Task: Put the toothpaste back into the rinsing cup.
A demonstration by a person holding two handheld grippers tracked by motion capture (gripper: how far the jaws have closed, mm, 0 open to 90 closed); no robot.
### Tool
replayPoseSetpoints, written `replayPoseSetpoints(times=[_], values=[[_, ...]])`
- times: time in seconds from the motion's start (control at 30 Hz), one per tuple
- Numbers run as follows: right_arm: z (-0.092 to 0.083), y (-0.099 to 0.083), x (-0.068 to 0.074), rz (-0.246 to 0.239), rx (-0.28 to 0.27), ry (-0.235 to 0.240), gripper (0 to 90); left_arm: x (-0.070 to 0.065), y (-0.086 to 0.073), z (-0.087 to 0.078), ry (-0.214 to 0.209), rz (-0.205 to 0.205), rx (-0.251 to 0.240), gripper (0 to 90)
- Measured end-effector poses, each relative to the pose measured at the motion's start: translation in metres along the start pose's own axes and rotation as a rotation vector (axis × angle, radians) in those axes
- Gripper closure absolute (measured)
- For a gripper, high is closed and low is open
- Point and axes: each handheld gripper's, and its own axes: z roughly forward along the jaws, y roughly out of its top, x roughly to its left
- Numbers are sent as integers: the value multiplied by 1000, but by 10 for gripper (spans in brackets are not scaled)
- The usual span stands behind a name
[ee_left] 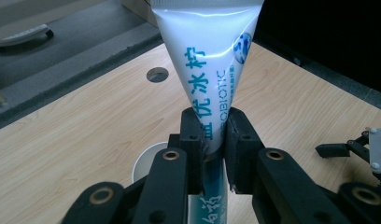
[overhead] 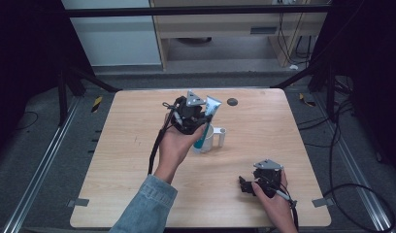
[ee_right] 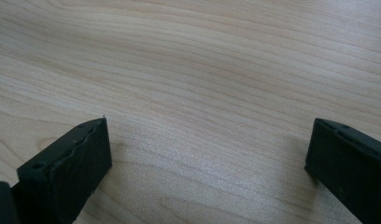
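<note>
The left claw (ee_left: 212, 135) is clamped on a white and teal tube (ee_left: 209, 60), pinching it about midway, broad crimped end up and the lower end pointing down over a white cup (ee_left: 146, 161). In the high view that claw (overhead: 198, 119) sits at the centre of the frame with the tube (overhead: 208, 119) slanting down into the cup (overhead: 208, 138), whose handle sticks out to the right. Judging by this, the tube is picked up and brought to the cup, perhaps partly inside it; what seems left is to lower it fully and let go. The right claw (overhead: 244, 184) rests low in the lower right of the high view, and in its own view its jaws stand wide apart with nothing between them above bare wood. The tabletop (overhead: 128, 165) is pale wood grain, with a dark round hole (overhead: 232, 102) near its far edge. Around it lie grey floor, metal rails and loose cables; a pale cabinet stands at the upper middle, and the room is dark on both sides.
</note>
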Motion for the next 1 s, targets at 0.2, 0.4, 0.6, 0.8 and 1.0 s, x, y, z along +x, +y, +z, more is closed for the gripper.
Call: replayPoseSetpoints(times=[0.2, 0.4, 0.6, 0.8, 1.0], values=[[0, 0, 0, 4, 4, 2, 4, 7, 5, -3, 9, -18, -16, 787], [0, 0, 0, -1, 2, 2, 4, 14, 7, -1, 20, -15, 2, 787], [0, 0, 0, 0, 2, 2, 4, 17, 11, 2, 25, -20, -22, 787], [0, 0, 0, 1, 2, 2, 4, 18, 16, 4, 21, -16, -29, 787], [0, 0, 0, -1, 1, 1, 4, 23, 19, 7, 30, -22, -42, 786]])
